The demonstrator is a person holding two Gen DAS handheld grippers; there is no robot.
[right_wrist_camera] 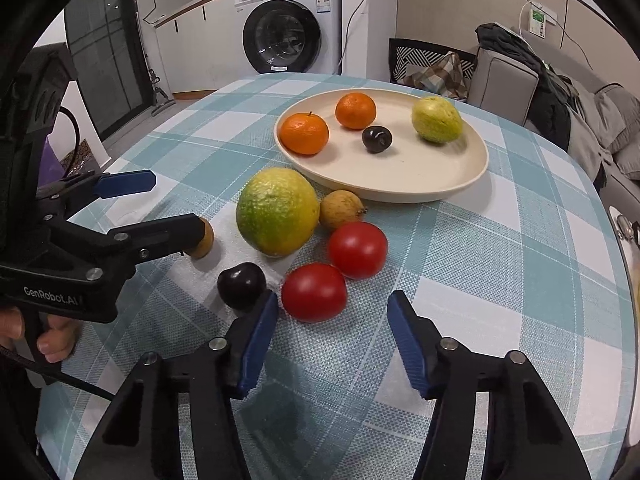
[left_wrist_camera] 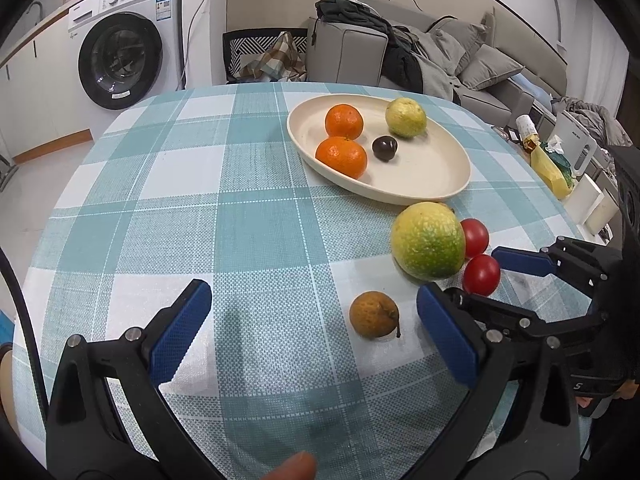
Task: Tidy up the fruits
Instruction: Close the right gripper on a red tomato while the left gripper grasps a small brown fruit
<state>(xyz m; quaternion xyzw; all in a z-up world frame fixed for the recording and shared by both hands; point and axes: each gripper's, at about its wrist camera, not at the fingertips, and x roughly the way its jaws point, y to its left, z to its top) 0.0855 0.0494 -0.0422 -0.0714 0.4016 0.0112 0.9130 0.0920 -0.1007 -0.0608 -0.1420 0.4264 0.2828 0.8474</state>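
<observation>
A cream oval plate (left_wrist_camera: 432, 176) (right_wrist_camera: 424, 176) holds two oranges (left_wrist_camera: 344, 120), a yellow-green fruit (left_wrist_camera: 405, 117) and a dark plum (left_wrist_camera: 385, 148). On the cloth lie a large green-yellow citrus (left_wrist_camera: 427, 241) (right_wrist_camera: 277, 212), two red tomatoes (right_wrist_camera: 314, 292) (right_wrist_camera: 358, 250), a dark plum (right_wrist_camera: 241, 286) and two small brown fruits (left_wrist_camera: 374, 314) (right_wrist_camera: 341, 209). My left gripper (left_wrist_camera: 314, 332) (right_wrist_camera: 172, 204) is open, with one brown fruit between its fingers. My right gripper (right_wrist_camera: 332, 340) (left_wrist_camera: 472, 276) is open, just short of the near tomato.
The round table has a teal checked cloth (left_wrist_camera: 248, 216). Behind stand a washing machine (left_wrist_camera: 124, 52), a chair (left_wrist_camera: 264, 56) and a sofa (left_wrist_camera: 460, 60) with clothes. Clutter (left_wrist_camera: 560, 160) sits beyond the table's right edge.
</observation>
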